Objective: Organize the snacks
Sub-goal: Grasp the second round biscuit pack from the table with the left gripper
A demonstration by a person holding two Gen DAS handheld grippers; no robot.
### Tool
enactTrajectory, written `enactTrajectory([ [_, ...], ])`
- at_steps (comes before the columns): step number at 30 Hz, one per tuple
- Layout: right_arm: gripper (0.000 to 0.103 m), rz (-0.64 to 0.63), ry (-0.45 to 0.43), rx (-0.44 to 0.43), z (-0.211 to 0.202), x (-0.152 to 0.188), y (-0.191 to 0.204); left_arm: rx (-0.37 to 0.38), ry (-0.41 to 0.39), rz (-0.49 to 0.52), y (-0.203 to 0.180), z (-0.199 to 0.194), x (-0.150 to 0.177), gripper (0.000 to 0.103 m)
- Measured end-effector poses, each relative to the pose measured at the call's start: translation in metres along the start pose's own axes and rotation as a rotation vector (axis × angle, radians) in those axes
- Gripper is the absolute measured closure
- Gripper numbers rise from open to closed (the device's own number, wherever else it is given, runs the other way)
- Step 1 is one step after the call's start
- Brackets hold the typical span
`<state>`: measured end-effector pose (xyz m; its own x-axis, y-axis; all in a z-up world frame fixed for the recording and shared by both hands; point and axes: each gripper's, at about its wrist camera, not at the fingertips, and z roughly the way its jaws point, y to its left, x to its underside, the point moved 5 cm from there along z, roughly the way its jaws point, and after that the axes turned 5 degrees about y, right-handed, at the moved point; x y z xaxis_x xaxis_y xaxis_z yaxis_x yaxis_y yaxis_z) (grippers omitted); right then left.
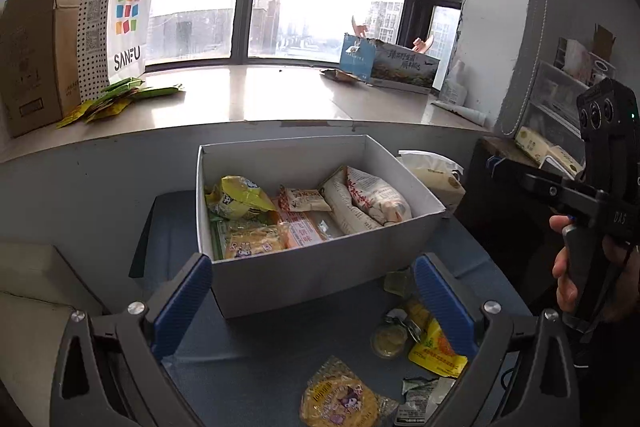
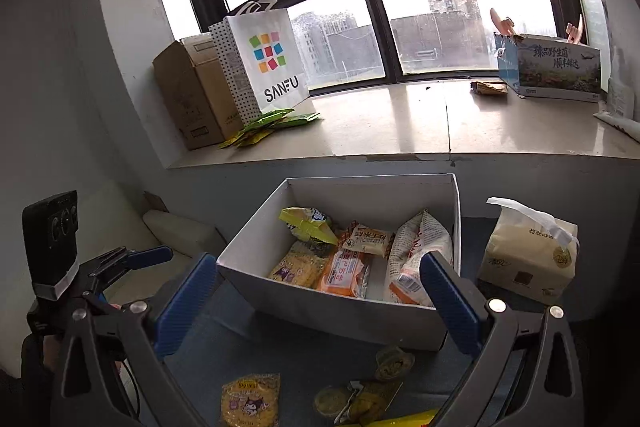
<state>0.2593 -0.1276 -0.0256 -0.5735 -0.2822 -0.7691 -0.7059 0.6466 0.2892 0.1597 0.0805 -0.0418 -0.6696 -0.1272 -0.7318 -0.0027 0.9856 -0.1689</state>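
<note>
A white open box [image 1: 320, 279] [image 2: 332, 311] stands on the blue-grey table and holds several snack packets: a yellow bag [image 1: 236, 197], orange packs [image 2: 344, 273] and a white-red bag [image 1: 366, 201]. Loose snacks lie in front of it: a round yellow cracker pack [image 1: 340, 401] [image 2: 250, 403], small jelly cups [image 1: 390, 339] [image 2: 394, 361] and a yellow sachet [image 1: 438, 353]. My left gripper [image 1: 314, 301] is open and empty, just short of the box's near wall. My right gripper [image 2: 318, 301] is open and empty, also in front of the box.
A tissue pack [image 2: 528, 263] [image 1: 434, 177] stands right of the box. On the window sill [image 1: 280, 99] are a cardboard box [image 1: 32, 59], a SANFU bag [image 1: 120, 27], green sachets [image 1: 120, 99] and a printed carton [image 1: 390, 65].
</note>
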Motion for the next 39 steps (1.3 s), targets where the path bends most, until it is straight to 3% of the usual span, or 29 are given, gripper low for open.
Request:
enactTrajectory([
  [5, 0.0, -0.063, -0.045, 0.036, -0.042, 0.042, 0.02, -0.039, -0.037, 0.025, -0.017, -0.031, 0.039, 0.0],
  [14, 0.0, -0.02, -0.007, 0.072, -0.073, 0.115, 0.023, -0.04, 0.04, -0.003, -0.028, -0.041, 0.079, 0.0],
  [19, 0.0, -0.041, 0.027, 0.111, -0.078, 0.136, 0.022, -0.078, 0.149, 0.044, -0.034, -0.011, 0.093, 0.0],
  [22, 0.0, -0.055, 0.035, 0.139, -0.082, 0.143, 0.024, -0.093, 0.277, -0.006, -0.03, 0.023, 0.104, 0.0],
  [24, 0.0, -0.065, 0.028, 0.152, -0.084, 0.145, 0.025, -0.115, 0.373, -0.091, -0.024, 0.047, 0.114, 0.0],
  [26, 0.0, -0.071, 0.021, 0.154, -0.084, 0.145, 0.027, -0.113, 0.424, -0.125, -0.023, 0.069, 0.121, 0.0],
  [28, 0.0, -0.074, 0.025, 0.15, -0.082, 0.146, 0.028, -0.172, 0.471, -0.119, -0.022, 0.089, 0.128, 0.0],
  [34, 0.0, -0.084, 0.032, 0.176, -0.084, 0.153, 0.027, -0.206, 0.569, -0.096, -0.03, 0.123, 0.142, 0.0],
  [39, 0.0, -0.069, 0.032, 0.185, -0.086, 0.154, 0.022, -0.181, 0.577, -0.1, -0.031, 0.127, 0.146, 0.001],
])
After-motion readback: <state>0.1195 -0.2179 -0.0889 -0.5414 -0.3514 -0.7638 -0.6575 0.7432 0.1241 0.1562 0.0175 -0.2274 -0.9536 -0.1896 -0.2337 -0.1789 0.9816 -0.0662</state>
